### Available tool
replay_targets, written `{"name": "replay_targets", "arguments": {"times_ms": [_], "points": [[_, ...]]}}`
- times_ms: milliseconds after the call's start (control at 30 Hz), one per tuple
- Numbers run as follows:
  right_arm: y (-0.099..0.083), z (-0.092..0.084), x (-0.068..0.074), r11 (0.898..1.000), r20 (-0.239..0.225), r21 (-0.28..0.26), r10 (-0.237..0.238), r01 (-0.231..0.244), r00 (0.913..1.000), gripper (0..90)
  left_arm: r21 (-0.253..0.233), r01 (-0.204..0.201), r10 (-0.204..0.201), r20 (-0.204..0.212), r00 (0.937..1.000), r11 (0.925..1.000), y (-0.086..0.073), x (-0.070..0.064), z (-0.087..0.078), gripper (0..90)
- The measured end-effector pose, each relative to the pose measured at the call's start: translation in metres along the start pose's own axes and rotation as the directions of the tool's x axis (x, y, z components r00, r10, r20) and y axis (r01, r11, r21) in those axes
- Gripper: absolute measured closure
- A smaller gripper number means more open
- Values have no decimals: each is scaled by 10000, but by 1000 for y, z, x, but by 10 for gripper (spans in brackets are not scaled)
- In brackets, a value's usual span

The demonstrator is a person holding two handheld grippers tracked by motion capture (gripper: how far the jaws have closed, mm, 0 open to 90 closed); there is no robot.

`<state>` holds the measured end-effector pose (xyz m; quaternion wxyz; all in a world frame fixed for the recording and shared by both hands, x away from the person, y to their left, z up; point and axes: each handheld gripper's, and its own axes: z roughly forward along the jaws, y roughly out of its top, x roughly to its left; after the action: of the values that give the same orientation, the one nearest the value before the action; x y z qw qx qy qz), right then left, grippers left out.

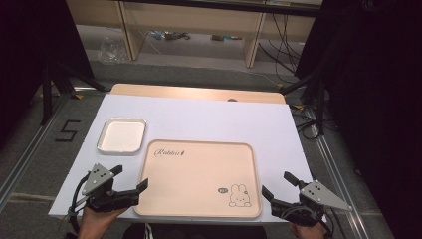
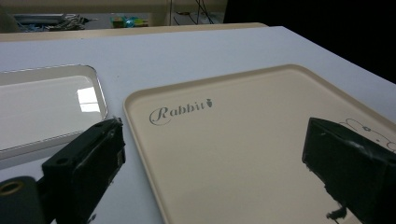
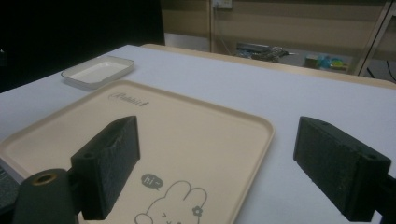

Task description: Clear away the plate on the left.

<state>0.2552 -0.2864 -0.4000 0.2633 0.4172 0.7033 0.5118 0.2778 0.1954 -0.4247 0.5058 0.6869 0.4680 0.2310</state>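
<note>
The white table (image 1: 209, 119) takes up the centre of the high view, its far edge showing a strip of bare wood.

The beige tray (image 1: 199, 177) lies in the lower centre of that frame, flat on the table, its near edge close to the table's near edge. It bears the word "Rabbit" at its upper left and a rabbit drawing at its lower right. Nothing lies in it.

The white dish (image 1: 122, 135) sits at the centre left, just beyond the tray's upper left corner and apart from it. It appears empty, though glare covers part of its floor in the left gripper view.

The left gripper (image 1: 128, 185) is at the lower left of the high view, jaws spread wide with nothing between them; one jaw tip lies over the tray's left rim. Whether it touches the rim cannot be told.

The right gripper (image 1: 279, 186) is at the lower right, just beside the tray's right edge, its 2 jaws likewise wide apart and holding nothing.
</note>
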Motion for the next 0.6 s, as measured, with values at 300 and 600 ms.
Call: {"name": "replay_targets", "arguments": {"times_ms": [300, 600], "points": [[0, 0, -1, 10000, -36, 18, -37, 37, 10000, 152, 215, 33, -30, -140, 9999, 9998, 1, 4, 7, 57], [0, 1, -1, 10000, -51, -34, 9, -9, 10000, 152, 387, 151, -137, -373, 9992, 9991, 4, 14, 18, 57]]}}
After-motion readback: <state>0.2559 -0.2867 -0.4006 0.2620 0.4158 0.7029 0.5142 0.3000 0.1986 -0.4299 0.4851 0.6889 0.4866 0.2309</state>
